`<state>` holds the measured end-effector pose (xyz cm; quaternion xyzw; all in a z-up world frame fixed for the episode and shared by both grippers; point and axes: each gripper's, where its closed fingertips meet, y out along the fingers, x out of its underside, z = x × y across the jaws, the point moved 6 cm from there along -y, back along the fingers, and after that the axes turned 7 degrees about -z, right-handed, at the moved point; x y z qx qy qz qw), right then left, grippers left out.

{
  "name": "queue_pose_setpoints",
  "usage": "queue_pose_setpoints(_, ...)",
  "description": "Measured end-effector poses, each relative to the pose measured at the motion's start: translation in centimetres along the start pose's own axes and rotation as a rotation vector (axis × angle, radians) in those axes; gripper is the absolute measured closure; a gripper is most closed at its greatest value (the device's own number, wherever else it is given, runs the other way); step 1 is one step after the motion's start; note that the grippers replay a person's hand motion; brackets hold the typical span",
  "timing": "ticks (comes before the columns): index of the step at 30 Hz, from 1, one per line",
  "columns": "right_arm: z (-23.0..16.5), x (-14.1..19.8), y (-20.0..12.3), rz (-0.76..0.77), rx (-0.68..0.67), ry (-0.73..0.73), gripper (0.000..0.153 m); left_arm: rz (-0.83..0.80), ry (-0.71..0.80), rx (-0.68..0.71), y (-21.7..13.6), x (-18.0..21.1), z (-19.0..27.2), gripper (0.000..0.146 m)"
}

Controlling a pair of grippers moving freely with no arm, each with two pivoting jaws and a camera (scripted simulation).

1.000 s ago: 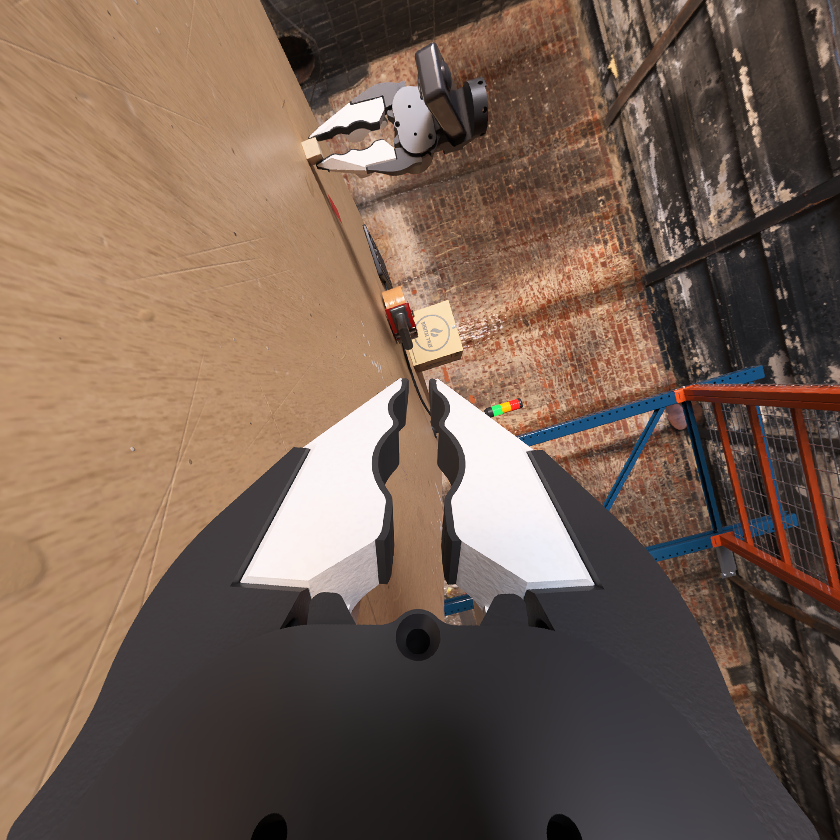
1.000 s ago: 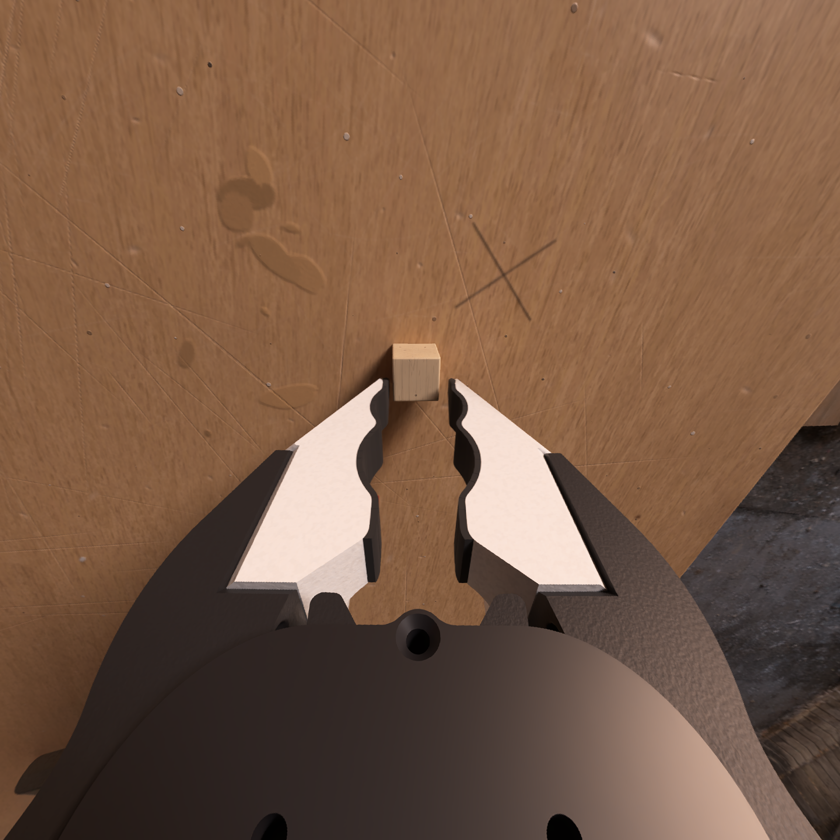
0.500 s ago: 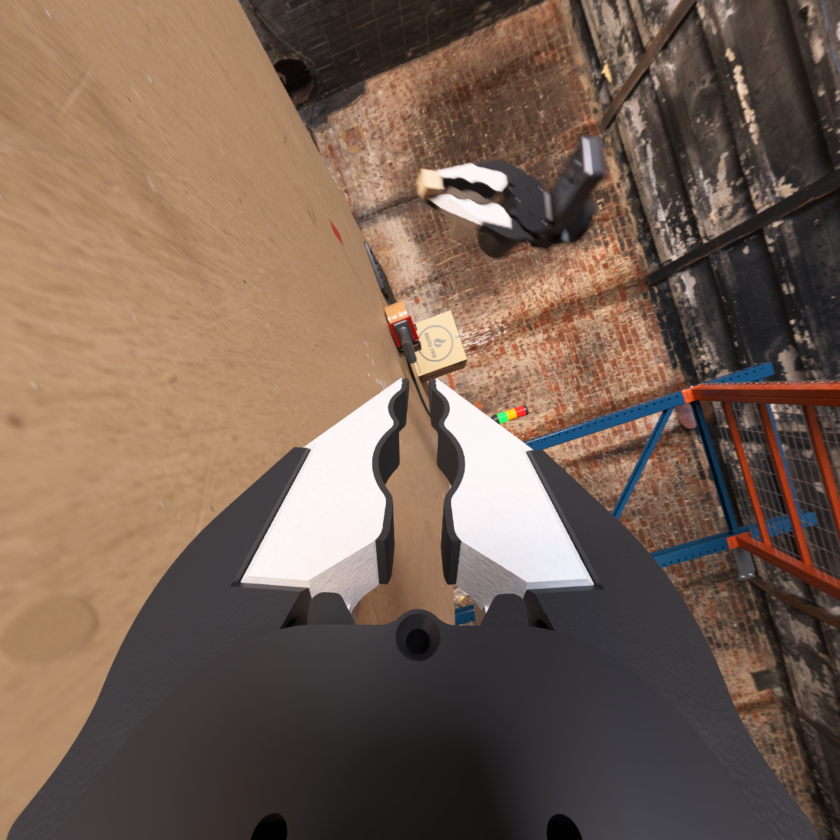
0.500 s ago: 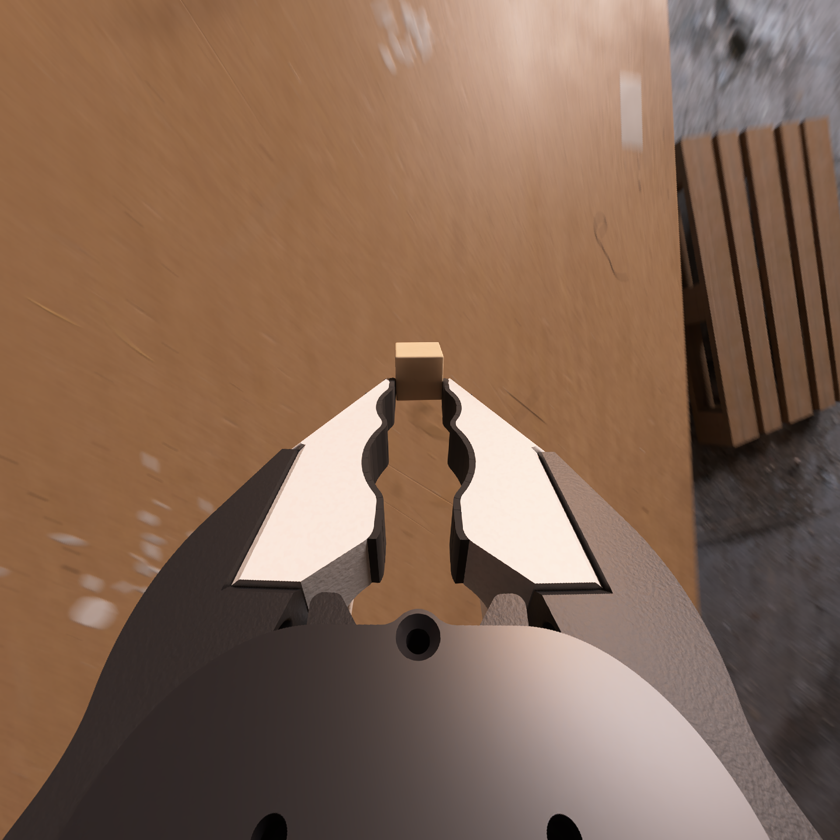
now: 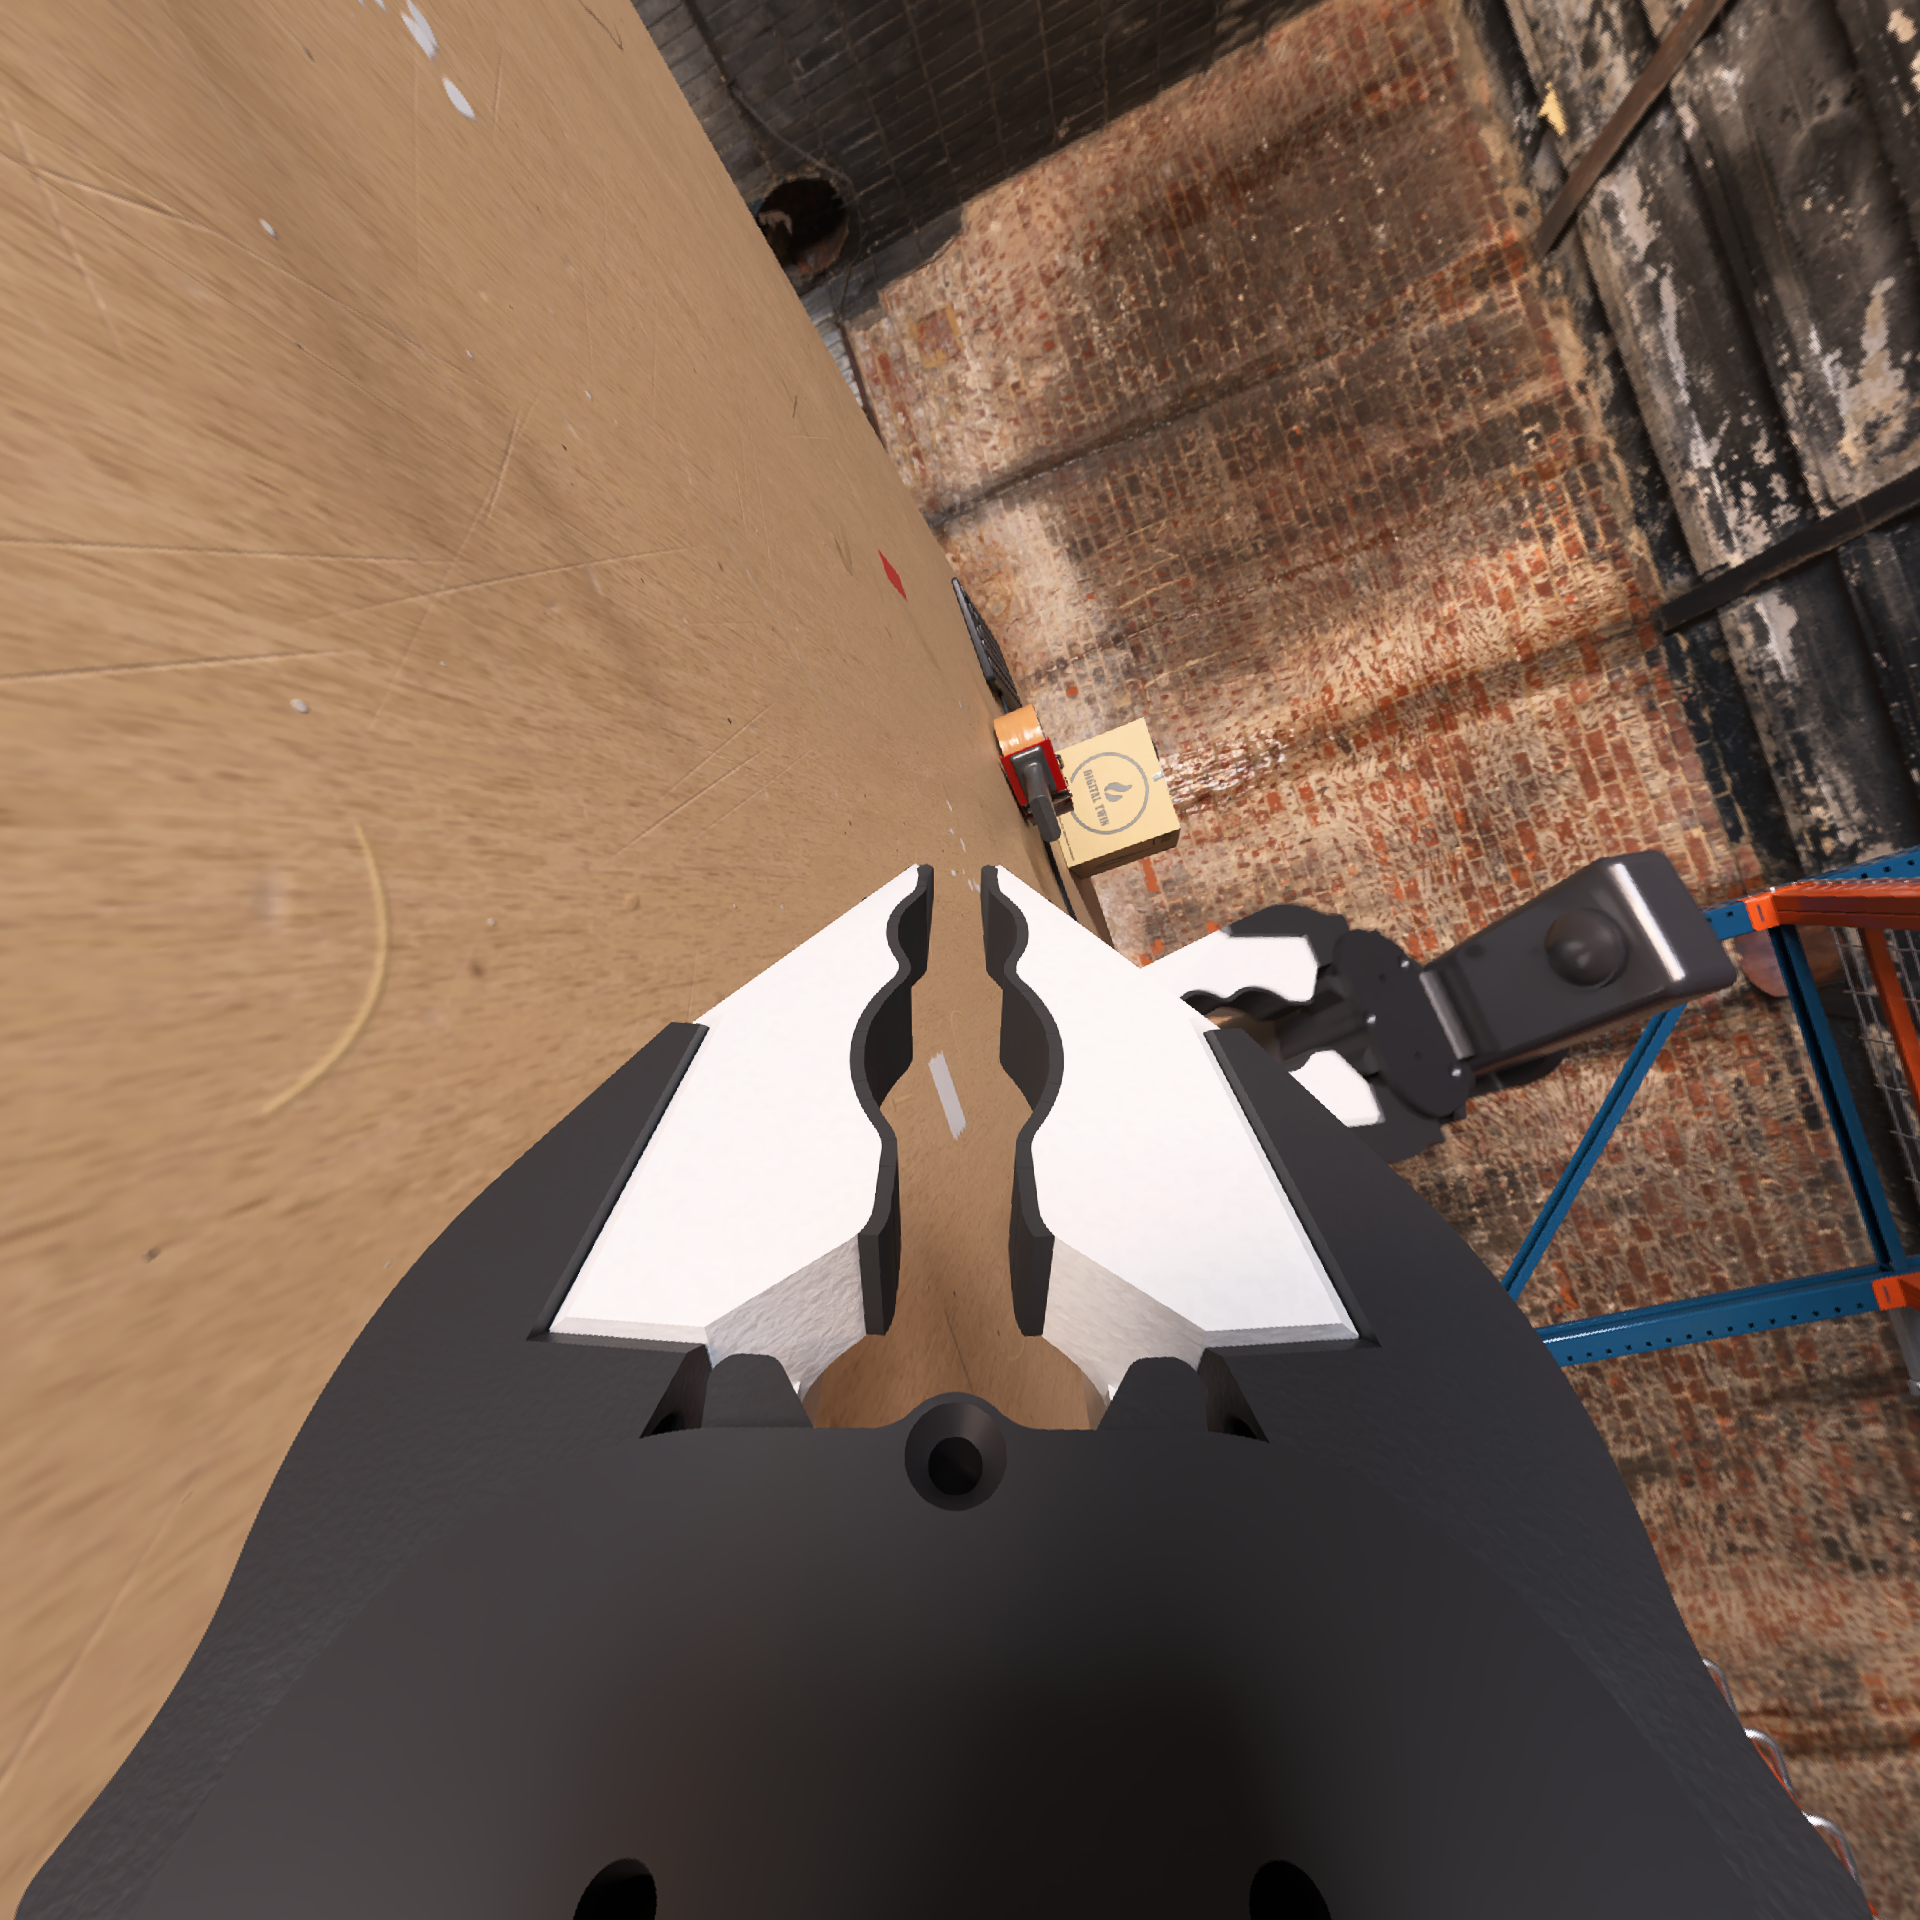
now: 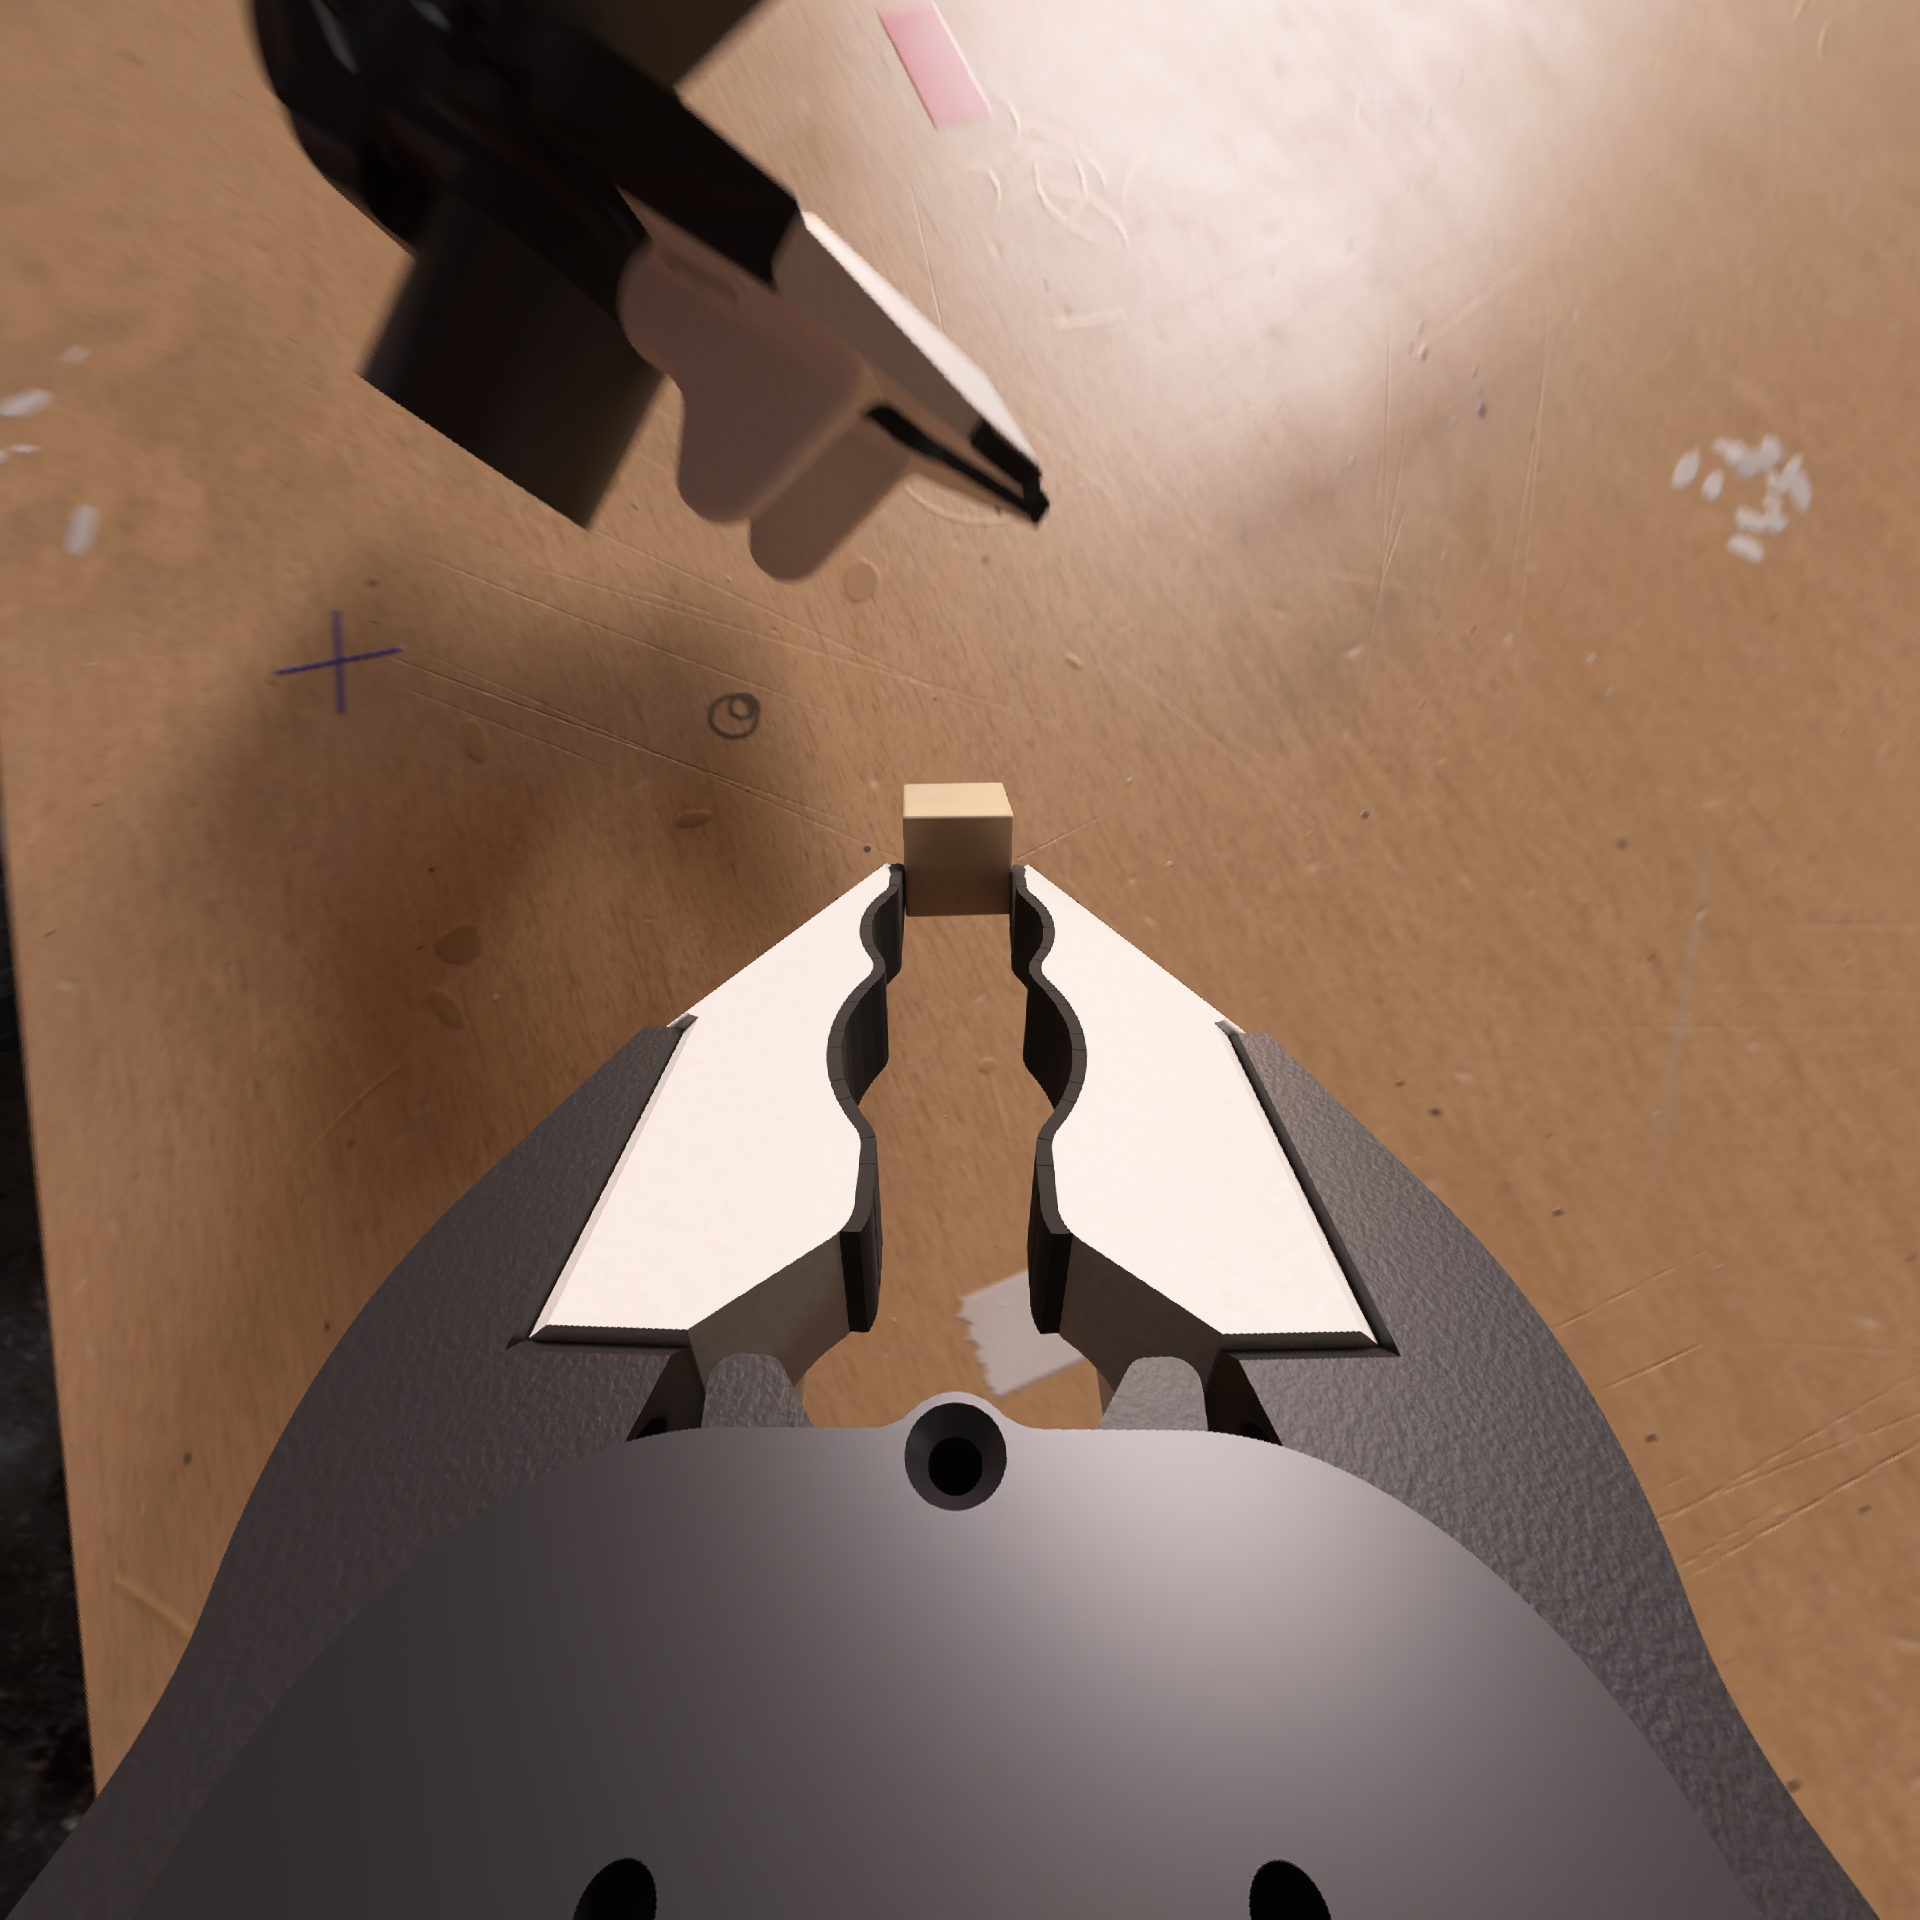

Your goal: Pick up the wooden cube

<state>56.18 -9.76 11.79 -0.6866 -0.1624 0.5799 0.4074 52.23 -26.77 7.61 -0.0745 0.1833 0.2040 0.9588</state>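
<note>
The right hand-held gripper (image 6: pixel 957 891) pinches the wooden cube (image 6: pixel 956 847) between its fingertips (image 6: pixel 896 902), clear above the worktop (image 6: pixel 1455 831). The left hand-held gripper (image 5: pixel 956 891) holds nothing, its jaws narrowed to a slim gap, low beside the worktop's surface, near a cardboard box (image 5: pixel 1117 795).

A wide wooden table (image 5: pixel 312 623) with many scratches and pale paint spots fills the left side, and a bright patch of light falls on it in the right wrist view. Behind it stands a red brick wall (image 5: pixel 1351 520), dark and worn near the top. A cardboard box (image 5: pixel 1117 795) lies at the table's far edge, and a blue and orange metal rack (image 5: pixel 1849 1091) stands at the right.
</note>
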Motion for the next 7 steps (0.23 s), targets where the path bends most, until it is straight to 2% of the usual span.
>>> queue_pose_setpoints(3, -1.2, 0.2, 1.9, -0.07, 0.055, 0.086, 0.133, 0.005, -0.008, 0.02, -1.0, 0.0, 0.1, 0.137)
queue_pose_setpoints(5, -1.8, -0.1, 2.7, -0.066, 0.039, 0.138, 0.133, 0.015, -0.016, 0.059, -1.4, 0.0, 0.6, 0.137)
queue_pose_setpoints(7, -2.2, -0.1, 3.2, -0.092, 0.057, 0.146, 0.133, 0.019, -0.009, 0.09, -1.7, 0.1, 1.1, 0.137)
